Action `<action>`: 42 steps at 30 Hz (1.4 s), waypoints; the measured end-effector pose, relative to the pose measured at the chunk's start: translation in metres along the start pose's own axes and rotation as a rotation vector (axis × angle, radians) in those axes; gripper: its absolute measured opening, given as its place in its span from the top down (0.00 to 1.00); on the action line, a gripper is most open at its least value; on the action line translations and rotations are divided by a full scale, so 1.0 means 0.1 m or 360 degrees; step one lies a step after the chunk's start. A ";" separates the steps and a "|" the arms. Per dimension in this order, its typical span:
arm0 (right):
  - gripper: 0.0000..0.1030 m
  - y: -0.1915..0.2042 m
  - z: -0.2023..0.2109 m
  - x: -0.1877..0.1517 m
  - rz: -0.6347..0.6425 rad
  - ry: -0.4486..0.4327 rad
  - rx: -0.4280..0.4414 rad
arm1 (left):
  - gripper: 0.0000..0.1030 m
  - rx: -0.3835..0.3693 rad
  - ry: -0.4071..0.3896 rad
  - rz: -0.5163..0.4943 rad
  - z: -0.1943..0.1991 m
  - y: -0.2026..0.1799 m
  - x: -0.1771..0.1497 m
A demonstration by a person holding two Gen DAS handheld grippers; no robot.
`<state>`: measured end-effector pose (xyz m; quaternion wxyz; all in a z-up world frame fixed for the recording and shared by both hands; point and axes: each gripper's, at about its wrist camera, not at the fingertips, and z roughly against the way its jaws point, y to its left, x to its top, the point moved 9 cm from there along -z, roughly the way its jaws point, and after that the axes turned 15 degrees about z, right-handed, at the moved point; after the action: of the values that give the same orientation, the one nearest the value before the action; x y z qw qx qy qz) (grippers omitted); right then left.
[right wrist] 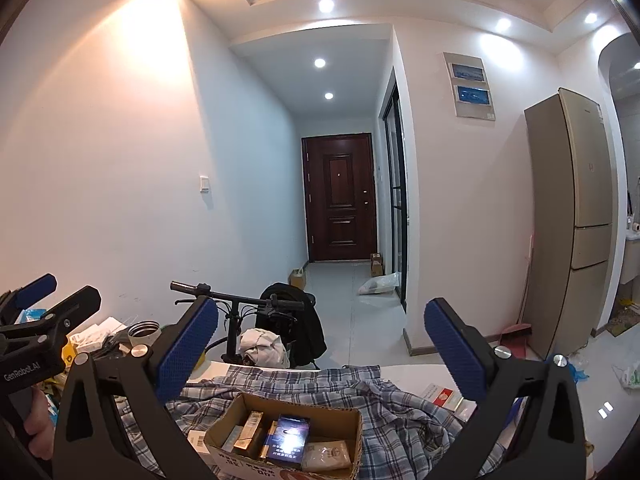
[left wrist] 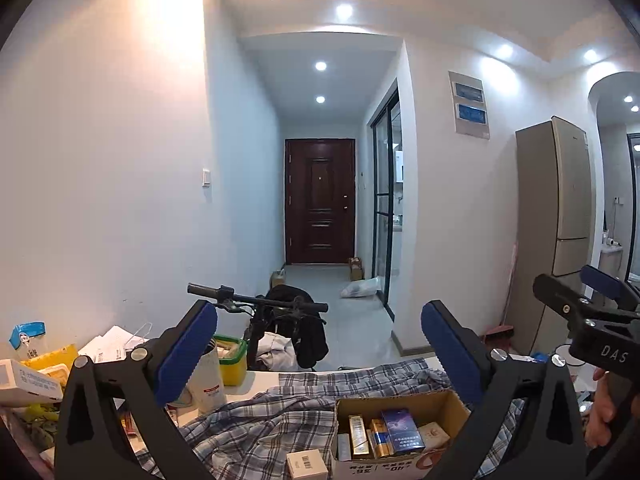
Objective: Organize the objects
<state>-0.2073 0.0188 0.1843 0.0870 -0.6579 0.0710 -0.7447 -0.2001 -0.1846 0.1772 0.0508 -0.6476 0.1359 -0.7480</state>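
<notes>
Both grippers are held with jaws wide apart and nothing between them: the left gripper (left wrist: pixel 320 344) and the right gripper (right wrist: pixel 320 340). One open cardboard box (right wrist: pixel 340 416) is seen at the lower centre of the frame, set on a checked shirt (right wrist: pixel 400 412) spread over the white tabletop (right wrist: pixel 408 372). About six small packets (right wrist: pixel 290 440) are counted inside, some partly hidden. They are judged light, stiff and easily crushed, best pinched across the narrow sides. One loose small white box (left wrist: pixel 307 463) lies just beside it.
</notes>
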 end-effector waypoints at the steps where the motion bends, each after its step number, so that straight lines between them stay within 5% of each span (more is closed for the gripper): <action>1: 0.00 0.00 0.01 -0.01 0.0002 0.0001 -0.0003 | 0.00 -0.0012 -0.0001 0.0002 0.00 -0.01 0.00; 10: 0.00 -0.02 0.04 0.00 -0.0033 0.0004 0.0026 | 0.00 -0.0059 -0.0042 0.0016 0.16 -0.05 0.05; 18: 0.00 -0.04 0.35 0.15 0.0021 -0.0133 -0.0013 | 0.00 -0.0129 -0.0191 0.0025 0.60 -0.12 0.18; 25: 0.00 -0.11 0.79 0.34 0.0077 -0.0242 -0.0185 | 0.00 -0.0201 -0.0200 0.0039 0.90 -0.26 0.34; 30: 0.00 0.03 0.95 0.28 0.0131 -0.0181 -0.0108 | 0.00 -0.0171 -0.0244 -0.0061 1.14 -0.36 0.36; 33: 0.00 0.11 0.98 0.14 0.0116 -0.0104 -0.0017 | 0.00 -0.0133 -0.0187 0.0005 1.25 -0.27 0.25; 36: 0.00 0.15 1.06 -0.01 0.0072 -0.0028 0.0063 | 0.00 -0.0227 -0.0069 0.0082 1.39 -0.24 0.12; 42: 0.00 0.14 1.51 -0.10 0.0019 -0.0068 -0.0005 | 0.00 -0.0175 -0.0129 0.0008 1.81 -0.20 0.05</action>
<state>-0.0563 0.0086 0.1905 0.0919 -0.6735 0.0743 -0.7297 -0.0212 -0.1918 0.2102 0.0225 -0.6789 0.1764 -0.7124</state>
